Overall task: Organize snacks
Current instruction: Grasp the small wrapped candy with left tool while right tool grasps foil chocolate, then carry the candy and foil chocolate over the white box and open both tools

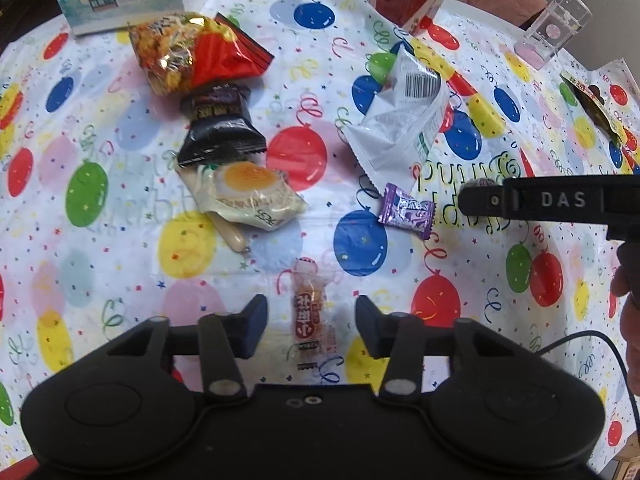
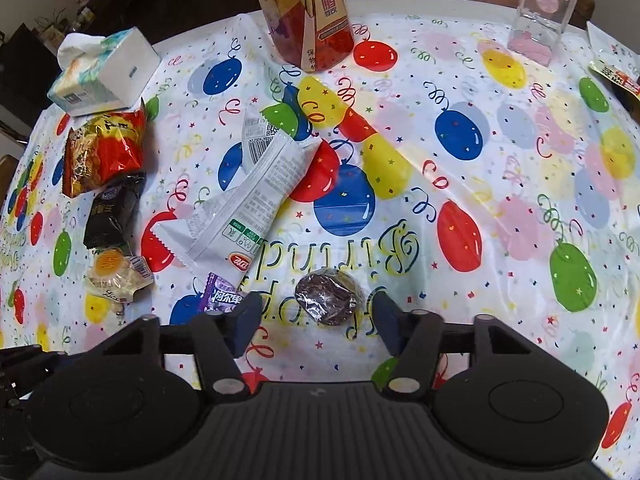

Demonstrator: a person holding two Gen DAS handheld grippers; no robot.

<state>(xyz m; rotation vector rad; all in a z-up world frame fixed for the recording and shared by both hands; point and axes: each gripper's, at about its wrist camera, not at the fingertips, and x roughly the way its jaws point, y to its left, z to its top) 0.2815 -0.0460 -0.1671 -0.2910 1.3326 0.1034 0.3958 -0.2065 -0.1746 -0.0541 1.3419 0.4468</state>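
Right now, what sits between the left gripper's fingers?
In the left wrist view, a small clear-wrapped red-label snack lies on the tablecloth between the open left gripper's fingers, ungripped.

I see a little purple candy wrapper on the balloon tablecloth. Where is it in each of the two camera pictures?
Left wrist view: the purple candy lies right of centre, just below the long white packet's jagged end.
Right wrist view: the purple candy sits low and left of centre, partly behind the right gripper's left finger.
Shared landmark: the white packet, lying right beside the candy in both views.
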